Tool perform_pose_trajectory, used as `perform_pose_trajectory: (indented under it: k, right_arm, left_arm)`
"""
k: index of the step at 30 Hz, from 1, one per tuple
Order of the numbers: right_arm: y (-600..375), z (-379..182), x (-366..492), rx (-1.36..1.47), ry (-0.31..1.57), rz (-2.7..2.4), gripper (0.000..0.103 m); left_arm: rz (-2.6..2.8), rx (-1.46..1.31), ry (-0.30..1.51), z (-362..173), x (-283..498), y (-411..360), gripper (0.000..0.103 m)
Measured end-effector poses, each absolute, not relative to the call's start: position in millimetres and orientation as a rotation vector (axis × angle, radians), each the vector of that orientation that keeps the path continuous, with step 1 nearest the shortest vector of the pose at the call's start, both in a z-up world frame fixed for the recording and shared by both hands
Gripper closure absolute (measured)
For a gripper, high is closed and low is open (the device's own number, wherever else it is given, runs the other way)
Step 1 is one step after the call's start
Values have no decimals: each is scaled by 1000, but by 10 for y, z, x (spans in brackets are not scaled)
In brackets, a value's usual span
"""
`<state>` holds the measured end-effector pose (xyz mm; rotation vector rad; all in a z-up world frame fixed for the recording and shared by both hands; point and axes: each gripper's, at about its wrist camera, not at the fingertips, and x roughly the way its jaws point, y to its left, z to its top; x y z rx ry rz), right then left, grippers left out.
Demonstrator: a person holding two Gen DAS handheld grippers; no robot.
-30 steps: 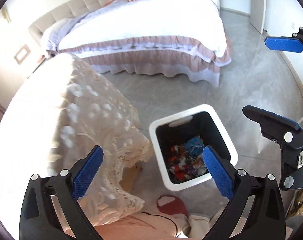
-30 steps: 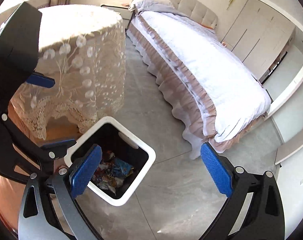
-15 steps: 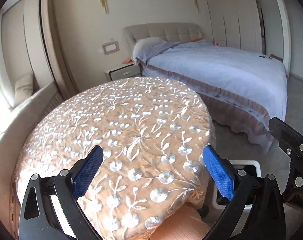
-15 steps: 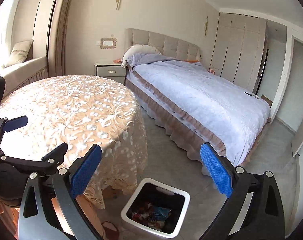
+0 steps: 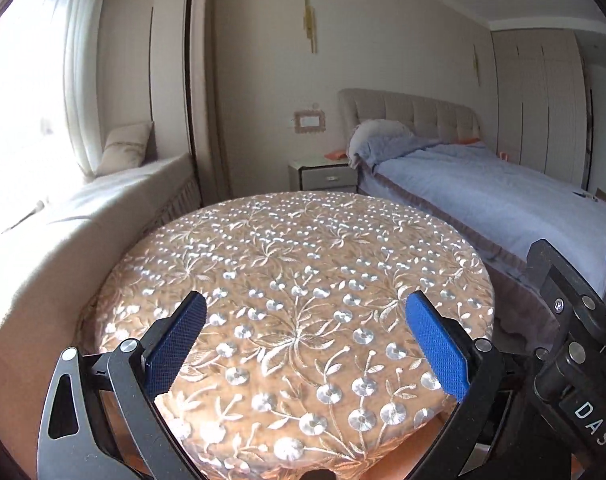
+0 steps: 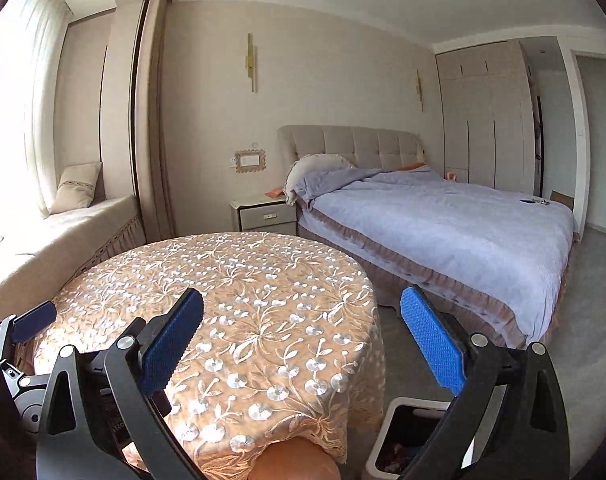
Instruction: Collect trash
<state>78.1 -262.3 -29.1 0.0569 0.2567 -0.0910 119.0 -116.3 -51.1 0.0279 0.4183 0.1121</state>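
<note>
My left gripper [image 5: 305,346] is open and empty, held level above the near edge of a round table [image 5: 295,264] covered with an embroidered tan cloth. My right gripper [image 6: 303,340] is open and empty, beside the same table [image 6: 239,280] and above its right side. A white square trash bin [image 6: 403,436] with colourful wrappers inside stands on the floor at the table's right, partly hidden behind my right finger. No loose trash shows on the tablecloth. The right gripper shows at the right edge of the left wrist view [image 5: 575,320].
A bed [image 6: 443,232] with a blue-grey cover stands to the right, a nightstand [image 6: 263,214] by its head. A window seat [image 5: 83,216] with a cushion runs along the left. Wardrobes [image 6: 487,120] line the far right wall. Grey floor lies between table and bed.
Both grippers have tilted up from looking down into the bin to looking level across the table and room. Both stay open and empty.
</note>
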Motion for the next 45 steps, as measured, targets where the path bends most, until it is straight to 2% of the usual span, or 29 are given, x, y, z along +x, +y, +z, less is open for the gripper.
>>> perform_pose_trajectory:
  k: [16,45]
  right_arm:
    - [-2193,-131,571,17,204,-81,5]
    - [-2116,-106,556,26,219,-53,5]
  left_arm:
    - [251,-33,352,-348,858,-711,5]
    - [295,-17,331,-280,792,-674,5]
